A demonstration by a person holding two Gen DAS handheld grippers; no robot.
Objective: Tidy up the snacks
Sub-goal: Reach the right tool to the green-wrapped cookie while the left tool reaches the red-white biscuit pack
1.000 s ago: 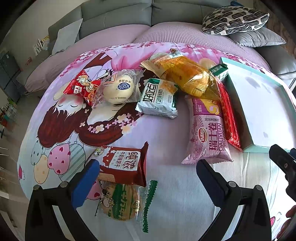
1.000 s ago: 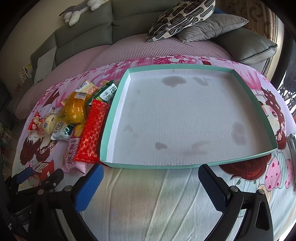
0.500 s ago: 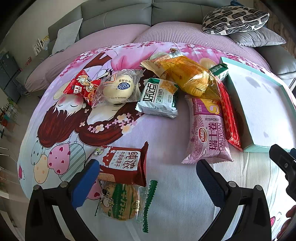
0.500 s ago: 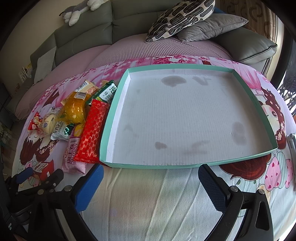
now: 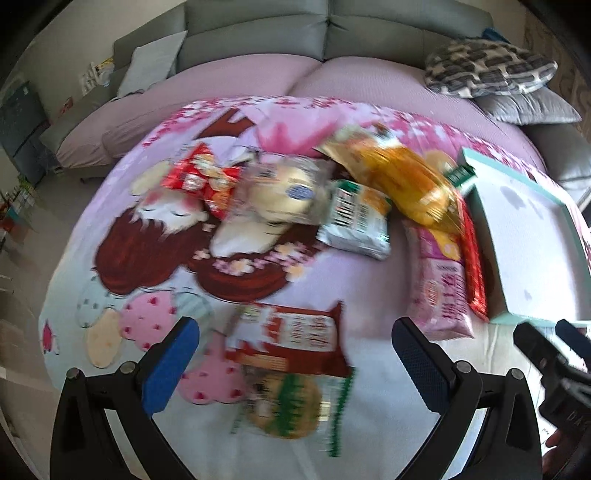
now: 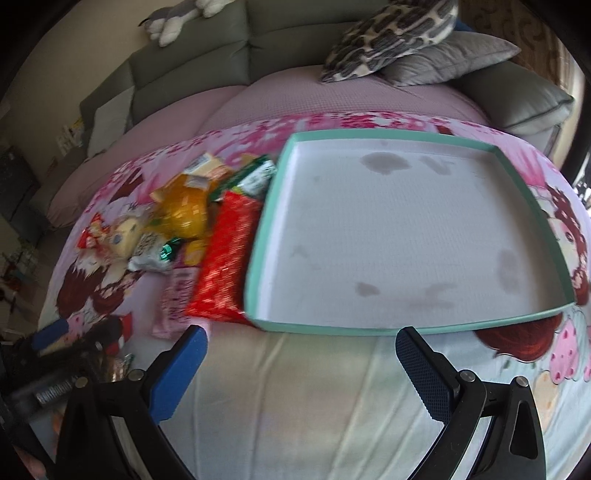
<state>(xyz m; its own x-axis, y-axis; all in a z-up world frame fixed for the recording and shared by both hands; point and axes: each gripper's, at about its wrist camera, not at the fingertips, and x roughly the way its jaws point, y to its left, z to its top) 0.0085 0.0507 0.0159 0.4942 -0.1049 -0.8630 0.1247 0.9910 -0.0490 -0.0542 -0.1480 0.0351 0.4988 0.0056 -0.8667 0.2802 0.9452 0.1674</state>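
Several snack packets lie on a cartoon-print sheet. In the left wrist view my open left gripper [image 5: 295, 363] hovers over a dark red biscuit pack [image 5: 291, 341] and a green-striped cookie pack [image 5: 291, 404]. Farther off lie a pink roll pack [image 5: 443, 295], a long red pack [image 5: 474, 266], a white-green pack [image 5: 356, 219], an orange bag [image 5: 402, 182], a clear bun pack [image 5: 280, 192] and a small red pack [image 5: 199, 177]. In the right wrist view my open, empty right gripper [image 6: 297, 363] sits before the teal-rimmed white tray [image 6: 384, 326], which is empty.
A grey sofa [image 5: 328, 26] with a patterned cushion [image 5: 491, 68] stands behind the sheet. The long red pack [image 6: 225, 258] lies against the tray's left wall. The left gripper [image 6: 62, 354] shows at the lower left of the right wrist view.
Both views are now motion-blurred. The left gripper has shifted left and forward over the dark red pack. The right gripper has shifted left, so the tray sits further right in its view.
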